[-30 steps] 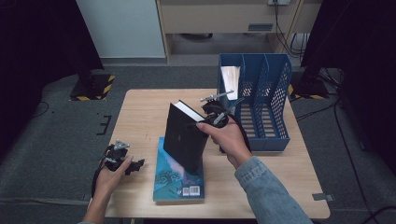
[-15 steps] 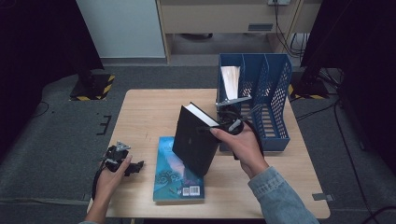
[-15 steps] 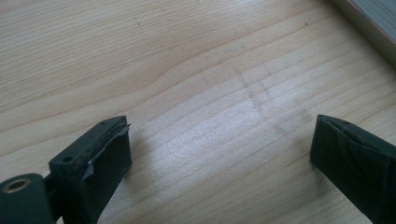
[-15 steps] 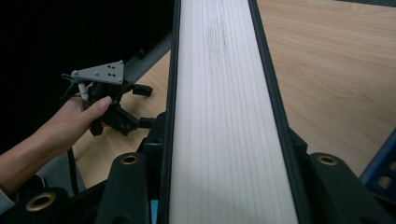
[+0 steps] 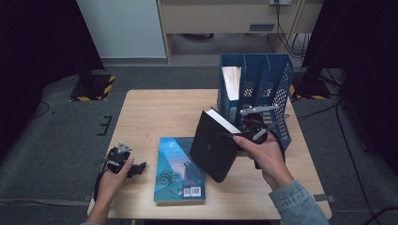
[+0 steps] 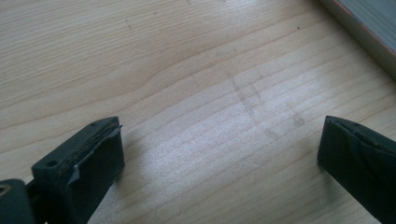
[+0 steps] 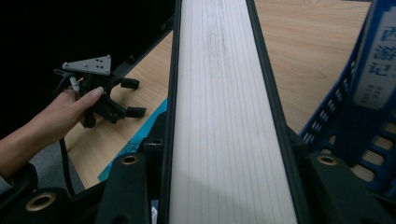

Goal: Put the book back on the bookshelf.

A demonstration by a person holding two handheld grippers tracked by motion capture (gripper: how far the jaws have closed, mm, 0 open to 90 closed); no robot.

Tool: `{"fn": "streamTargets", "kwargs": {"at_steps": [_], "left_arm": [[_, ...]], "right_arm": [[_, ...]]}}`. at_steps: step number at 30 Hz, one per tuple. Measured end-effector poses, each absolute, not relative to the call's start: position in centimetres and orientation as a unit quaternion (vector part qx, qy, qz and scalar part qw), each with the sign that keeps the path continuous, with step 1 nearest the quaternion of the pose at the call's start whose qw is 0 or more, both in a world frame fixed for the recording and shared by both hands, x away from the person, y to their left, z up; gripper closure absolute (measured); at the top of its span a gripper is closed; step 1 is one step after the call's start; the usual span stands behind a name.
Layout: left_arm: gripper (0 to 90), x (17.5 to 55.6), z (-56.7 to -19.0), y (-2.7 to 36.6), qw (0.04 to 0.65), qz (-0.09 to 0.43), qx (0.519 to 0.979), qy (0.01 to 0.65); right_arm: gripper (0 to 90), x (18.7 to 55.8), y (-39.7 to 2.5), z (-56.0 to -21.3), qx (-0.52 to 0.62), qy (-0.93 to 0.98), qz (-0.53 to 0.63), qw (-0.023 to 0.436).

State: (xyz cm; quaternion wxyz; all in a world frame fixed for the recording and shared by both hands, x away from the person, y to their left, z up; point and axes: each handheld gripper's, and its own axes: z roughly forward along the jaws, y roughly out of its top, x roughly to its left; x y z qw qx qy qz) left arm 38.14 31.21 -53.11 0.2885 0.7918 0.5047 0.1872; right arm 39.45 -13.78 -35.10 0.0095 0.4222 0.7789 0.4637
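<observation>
Books counted: three are seen, namely a black book held in the air, a teal book lying flat on the desk, and a blue-spined book stood in the file rack.
File rack: one blue rack is set at the far right of the desk; its slots are divided by perforated walls, and the leftmost slot is taken by the blue-spined book.
Hand-held grippers: two are counted, one in each hand.
Right hand-held gripper: it is clenched on the black book, whose page edge is pinched between the two black jaws in the right gripper view.
Left hand-held gripper: it is released, with the jaws spread wide over bare wood near the desk's front left corner.
Black book, look: a plain black cover and a white block of pages are shown; it is tilted, top corner toward the rack.
Black book, place: it is held above the desk, just in front of the rack and over the right edge of the teal book.
</observation>
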Motion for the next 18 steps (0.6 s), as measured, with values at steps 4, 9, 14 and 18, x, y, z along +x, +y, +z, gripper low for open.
{"fn": "streamTargets", "kwargs": {"at_steps": [4, 9, 14, 18], "left_arm": [[0.0, 38.1, -53.2, 31.1, 0.293, 0.191, 0.789, 0.505], [0.0, 37.9, -53.3, 31.1, 0.298, 0.195, 0.785, 0.507], [0.0, 37.9, -53.4, 31.1, 0.299, 0.196, 0.785, 0.506], [0.0, 37.8, -53.4, 31.0, 0.302, 0.199, 0.782, 0.507]], "right_arm": [[52.4, 38.8, -15.0, -35.0, 0.424, 0.777, 0.464, 0.017], [52.5, 38.1, -16.4, -35.1, 0.429, 0.772, 0.469, 0.019], [52.5, 37.2, -17.8, -35.4, 0.436, 0.769, 0.467, 0.025], [52.5, 36.3, -18.9, -35.5, 0.439, 0.765, 0.471, 0.023]]}}
